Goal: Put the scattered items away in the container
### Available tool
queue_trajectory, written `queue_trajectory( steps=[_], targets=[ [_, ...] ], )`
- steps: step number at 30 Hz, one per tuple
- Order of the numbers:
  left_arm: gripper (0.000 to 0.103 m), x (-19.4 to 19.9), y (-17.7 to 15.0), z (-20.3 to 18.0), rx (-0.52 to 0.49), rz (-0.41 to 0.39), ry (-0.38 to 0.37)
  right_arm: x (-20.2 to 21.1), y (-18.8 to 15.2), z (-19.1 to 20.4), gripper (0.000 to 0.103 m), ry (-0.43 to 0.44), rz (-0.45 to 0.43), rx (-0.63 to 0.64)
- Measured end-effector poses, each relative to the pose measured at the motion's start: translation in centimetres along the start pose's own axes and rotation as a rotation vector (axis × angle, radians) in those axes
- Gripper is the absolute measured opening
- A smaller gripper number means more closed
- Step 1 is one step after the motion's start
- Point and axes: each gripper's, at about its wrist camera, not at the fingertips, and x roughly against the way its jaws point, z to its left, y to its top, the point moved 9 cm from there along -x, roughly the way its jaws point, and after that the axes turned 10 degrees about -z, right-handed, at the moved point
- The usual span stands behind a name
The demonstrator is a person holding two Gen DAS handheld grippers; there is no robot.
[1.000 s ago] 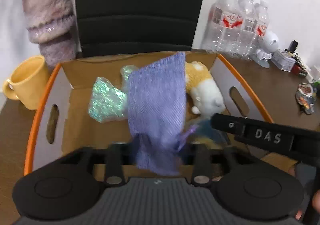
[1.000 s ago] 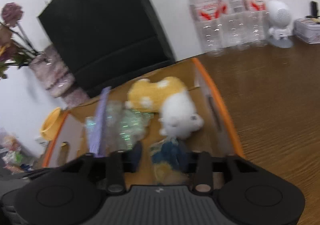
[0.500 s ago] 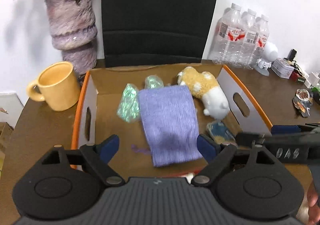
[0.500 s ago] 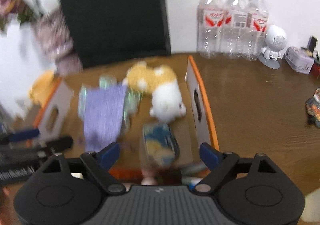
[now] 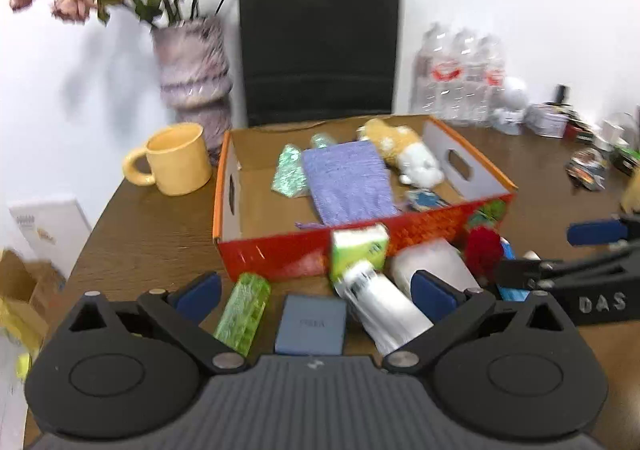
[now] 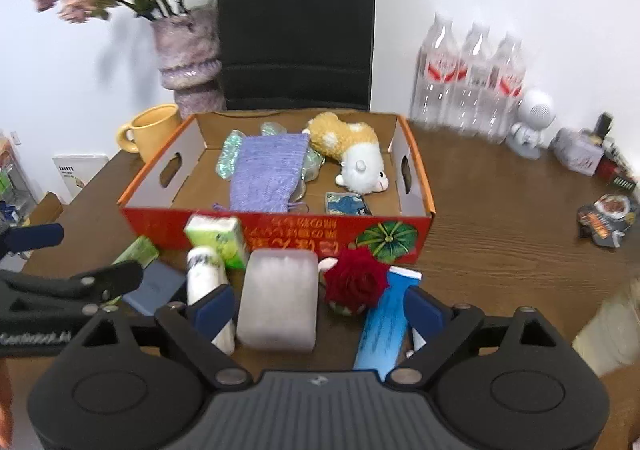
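Your left gripper (image 5: pixel 316 296) and right gripper (image 6: pixel 318 310) both hover released and empty. Between the left jaws lie a green ribbed case (image 5: pixel 243 313), a flat blue box (image 5: pixel 311 325) and a white roll (image 5: pixel 380 310). Drop straight onto 1 item, clamp squarely. Beyond, the red-and-orange cardboard tray (image 5: pixel 276 254) holds a purple knitted cloth (image 5: pixel 348 182) and plush toy (image 5: pixel 404 156).

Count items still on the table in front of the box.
7, though some may be hidden: green block, grey-blue box, tissue pack, white tube, white roll, red rose, blue packet, all before the box.
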Motion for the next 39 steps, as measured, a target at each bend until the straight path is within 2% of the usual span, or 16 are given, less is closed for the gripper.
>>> queue_trajectory(
  steps=[4,7,11,13,17,20,24,39],
  targets=[
    [0.103,2.3,-2.9,-0.2,0.009,-0.028,0.023,2.5,-2.7,0.9,0.091,-0.042,-0.100,0.026],
    [0.103,3.2,-5.4,-0.1,0.032,-0.047,0.053,3.5,-5.5,1.5,0.095,-0.041,-0.139,0.050],
    [0.103,3.6,-8.5,-0.1,0.059,-0.059,0.074,3.5,-9.1,1.6,0.097,-0.049,-0.146,0.058],
    [0.103,3.8,-10.0,-0.2,0.073,-0.065,0.084,3.1,-10.5,1.2,0.097,-0.057,-0.130,0.013],
    [0.103,3.4,-11.4,-0.3,0.068,-0.047,0.099,2.5,-12.4,0.9,0.097,-0.016,-0.101,-0.077],
    [0.103,3.1,-11.8,-0.3,0.064,-0.039,0.099,2.2,-13.1,0.8,0.100,-0.031,-0.105,-0.092],
    [0.103,2.7,-12.2,-0.4,0.058,-0.027,0.098,1.2,-13.8,0.9,0.100,-0.075,-0.077,-0.039],
    [0.103,1.1,-13.2,-0.2,0.070,0.032,0.083,0.2,-13.6,0.5,0.103,-0.104,-0.064,-0.078]
  ],
)
